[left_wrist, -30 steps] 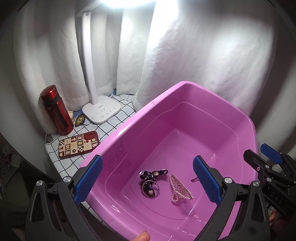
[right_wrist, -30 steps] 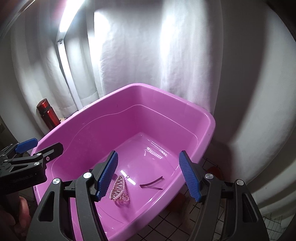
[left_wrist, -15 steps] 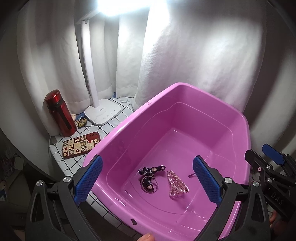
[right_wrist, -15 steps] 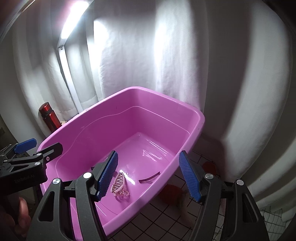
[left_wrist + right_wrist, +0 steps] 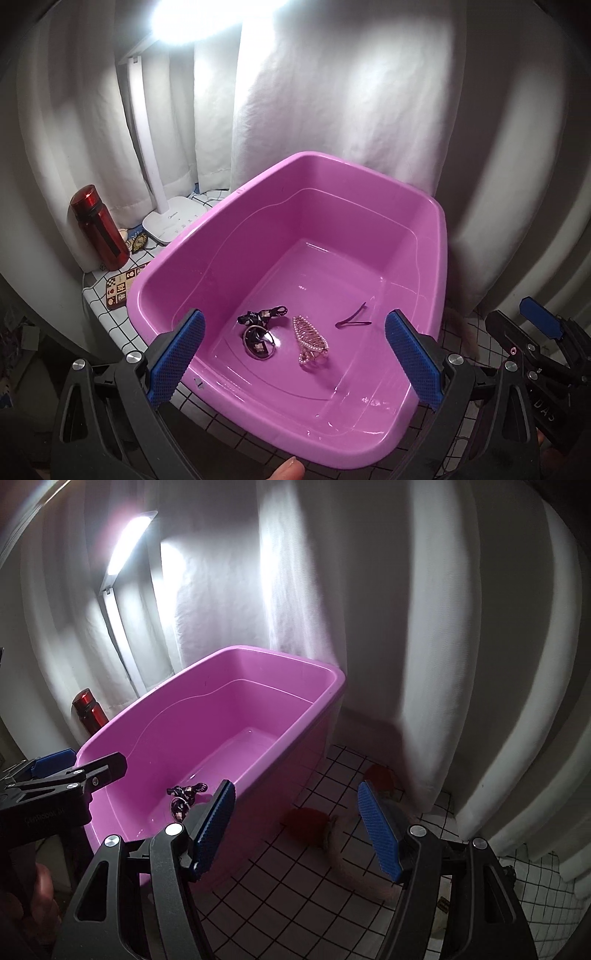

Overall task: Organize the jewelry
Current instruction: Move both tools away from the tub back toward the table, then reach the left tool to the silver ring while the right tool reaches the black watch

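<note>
Here, pearly claw clip [image 5: 309, 340], purple tub [image 5: 439, 258]

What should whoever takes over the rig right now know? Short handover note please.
Left claw: open, empty, above the pink tub.
Right claw: open, empty, aimed past the tub's right side at the checkered cloth.
In the tub: dark hair tie, pearl hair claw clip, purple hairpin.
Left: red and fluffy pieces on the cloth, blurred; probably next.
</note>
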Tool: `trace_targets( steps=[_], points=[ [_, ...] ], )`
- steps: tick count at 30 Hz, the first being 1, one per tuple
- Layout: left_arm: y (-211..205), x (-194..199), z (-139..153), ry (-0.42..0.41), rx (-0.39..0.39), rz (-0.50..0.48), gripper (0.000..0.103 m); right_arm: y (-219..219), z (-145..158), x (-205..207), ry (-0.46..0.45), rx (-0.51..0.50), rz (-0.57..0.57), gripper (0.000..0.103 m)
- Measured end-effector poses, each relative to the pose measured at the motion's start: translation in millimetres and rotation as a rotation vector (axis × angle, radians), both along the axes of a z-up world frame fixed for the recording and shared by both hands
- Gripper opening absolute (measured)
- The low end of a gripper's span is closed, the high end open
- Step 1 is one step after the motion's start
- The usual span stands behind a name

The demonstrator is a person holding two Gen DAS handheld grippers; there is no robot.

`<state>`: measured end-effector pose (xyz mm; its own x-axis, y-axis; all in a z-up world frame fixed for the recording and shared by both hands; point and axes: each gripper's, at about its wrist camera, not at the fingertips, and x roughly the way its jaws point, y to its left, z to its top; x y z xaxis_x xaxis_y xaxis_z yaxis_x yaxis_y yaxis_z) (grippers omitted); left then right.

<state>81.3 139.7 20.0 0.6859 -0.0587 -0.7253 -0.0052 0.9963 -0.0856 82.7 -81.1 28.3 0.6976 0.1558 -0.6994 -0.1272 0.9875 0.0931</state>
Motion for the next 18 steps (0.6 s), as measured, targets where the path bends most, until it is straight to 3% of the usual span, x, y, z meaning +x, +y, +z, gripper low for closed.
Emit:
trace_targets(
  steps=[18],
  points=[
    [-113.5, -42.0, 2.8, 0.003, -0.042, -0.215, 0.096, -166.8, -26.6, -115.7, 0.079, -0.039, -0.347, 0.066]
  ],
)
